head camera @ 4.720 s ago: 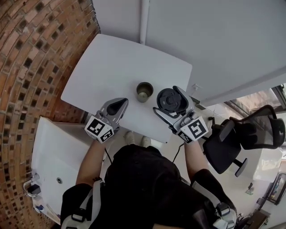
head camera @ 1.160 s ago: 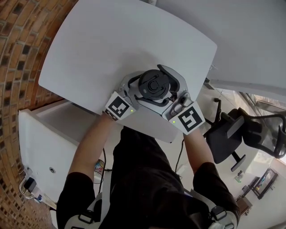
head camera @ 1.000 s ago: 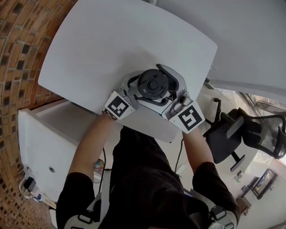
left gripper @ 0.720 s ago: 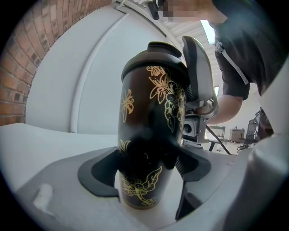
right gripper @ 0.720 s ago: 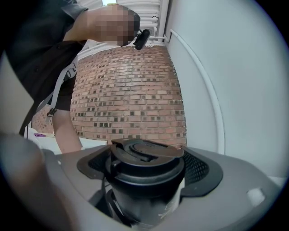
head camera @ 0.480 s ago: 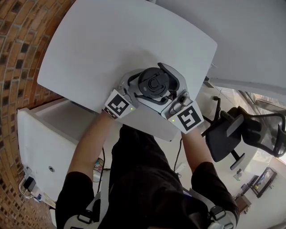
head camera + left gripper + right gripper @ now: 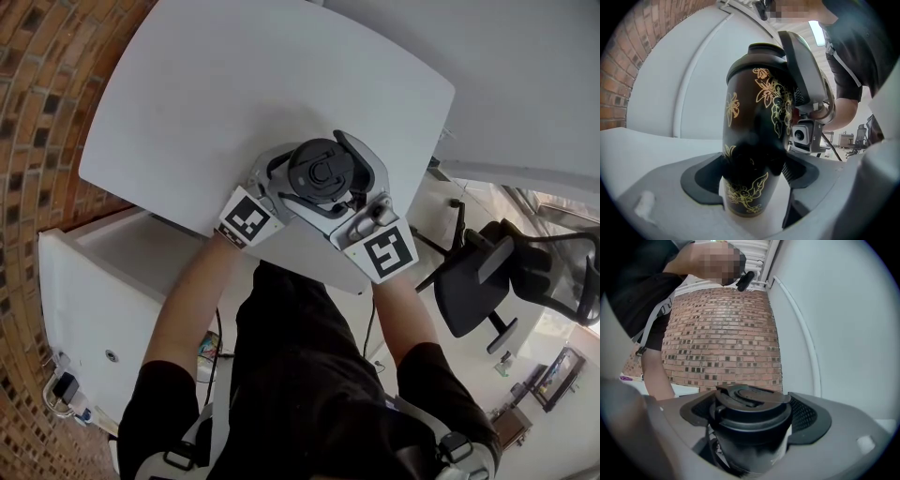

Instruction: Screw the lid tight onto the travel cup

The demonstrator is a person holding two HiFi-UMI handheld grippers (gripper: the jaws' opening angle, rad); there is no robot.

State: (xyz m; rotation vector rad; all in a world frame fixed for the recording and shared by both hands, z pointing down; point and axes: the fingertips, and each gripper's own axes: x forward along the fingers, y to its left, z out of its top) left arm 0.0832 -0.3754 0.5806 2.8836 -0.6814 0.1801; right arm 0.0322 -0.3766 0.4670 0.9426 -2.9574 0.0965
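Note:
The travel cup (image 7: 752,136) is dark with gold flowers and stands upright on the white table (image 7: 206,84). My left gripper (image 7: 751,180) is shut on its lower body, one pad on each side. The black lid (image 7: 749,409) sits on top of the cup; from the head view it is a dark disc (image 7: 320,172). My right gripper (image 7: 751,414) is shut round the lid's rim. In the head view the left gripper (image 7: 281,181) comes in from the left and the right gripper (image 7: 337,184) from the near right. The cup's body is hidden there beneath the lid.
The table's near edge (image 7: 309,272) runs just under the grippers. A brick wall (image 7: 37,94) stands at the left, with a white cabinet (image 7: 94,300) below it. A black office chair (image 7: 497,281) stands at the right, off the table.
Earlier the lid was held apart from the open cup; it now sits on the cup. In the last half second the right gripper's marker cube has swung left and nearer round the lid.

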